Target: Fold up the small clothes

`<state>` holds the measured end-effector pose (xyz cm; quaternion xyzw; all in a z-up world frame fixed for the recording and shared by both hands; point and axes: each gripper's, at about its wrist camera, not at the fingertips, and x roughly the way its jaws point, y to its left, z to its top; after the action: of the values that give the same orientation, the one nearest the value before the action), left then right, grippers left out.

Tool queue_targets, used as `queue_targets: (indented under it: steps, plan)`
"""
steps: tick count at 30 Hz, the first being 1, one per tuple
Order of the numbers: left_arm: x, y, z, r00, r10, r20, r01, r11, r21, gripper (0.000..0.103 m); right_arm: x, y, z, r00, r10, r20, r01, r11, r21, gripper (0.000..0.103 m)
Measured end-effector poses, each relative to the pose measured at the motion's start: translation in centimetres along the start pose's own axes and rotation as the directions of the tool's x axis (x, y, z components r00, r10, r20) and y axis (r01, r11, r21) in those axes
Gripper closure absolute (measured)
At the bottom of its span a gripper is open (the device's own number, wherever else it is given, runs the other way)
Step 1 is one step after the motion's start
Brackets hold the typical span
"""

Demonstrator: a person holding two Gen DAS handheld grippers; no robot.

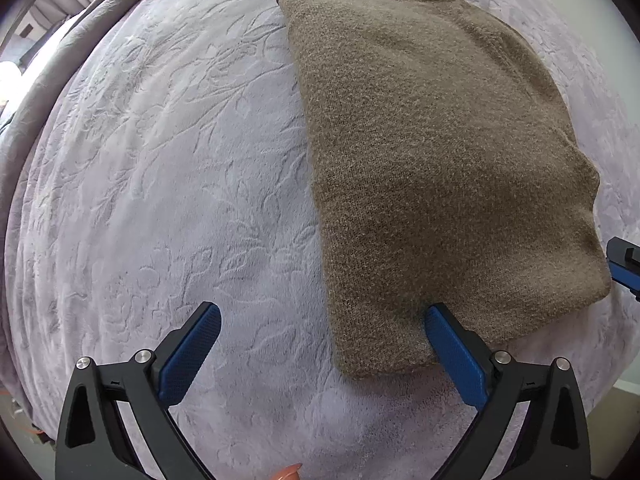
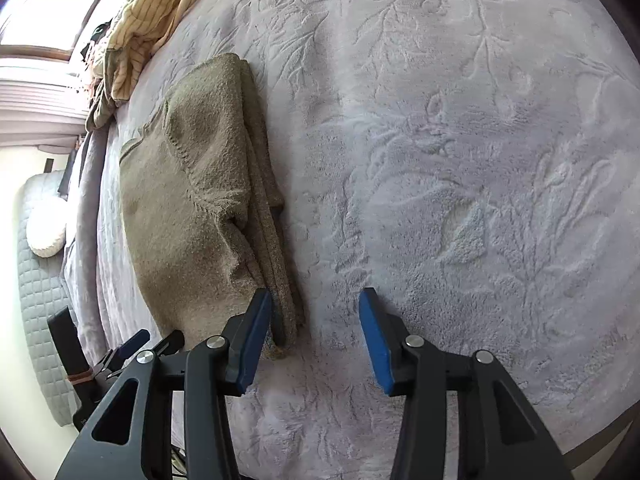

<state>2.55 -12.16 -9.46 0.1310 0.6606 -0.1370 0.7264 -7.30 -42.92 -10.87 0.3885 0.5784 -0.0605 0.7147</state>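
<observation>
A brown knitted sweater lies folded lengthwise on the lilac embossed bedspread. My left gripper is open over the sweater's near left corner, its right finger resting on the knit and its left finger on the bedspread. In the right wrist view the same sweater lies at the left, its stacked folded edge facing right. My right gripper is open, straddling the sweater's near right corner, its left finger against the folded edge.
A heap of striped yellow and other clothes lies at the far left of the bed. A quilted grey mattress with a white cushion lies beyond the bed's left edge. The right gripper's blue tip shows by the sweater.
</observation>
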Motion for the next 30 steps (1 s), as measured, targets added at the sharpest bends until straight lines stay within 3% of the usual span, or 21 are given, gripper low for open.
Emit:
queue_targets:
  steps: [13,19,24,30]
  plan:
    - [0.7,-0.1,1.5,0.998,-0.042,-0.055,0.041,0.999,-0.020,0.000,0.4,0.6,1.1,1.000,-0.011,-0.020,0.010,0.999,-0.042,0.043]
    - [1.6,0.6,1.9,0.991,-0.100,-0.086,0.097,0.995,-0.037,0.001,0.7,1.2,2.4,1.000,-0.001,-0.026,-0.001,0.996,-0.088,0.043]
    - [-0.6,2.6,3.4,0.987,-0.161,0.015,0.162,0.982,-0.096,0.001,0.4,1.7,4.4,0.999,0.038,-0.023,-0.041,0.990,-0.133,0.043]
    - [-0.5,4.3,8.2,0.959,-0.278,0.053,0.283,0.948,-0.147,0.001,1.0,2.2,7.1,0.987,0.148,-0.056,-0.155,0.977,-0.147,0.038]
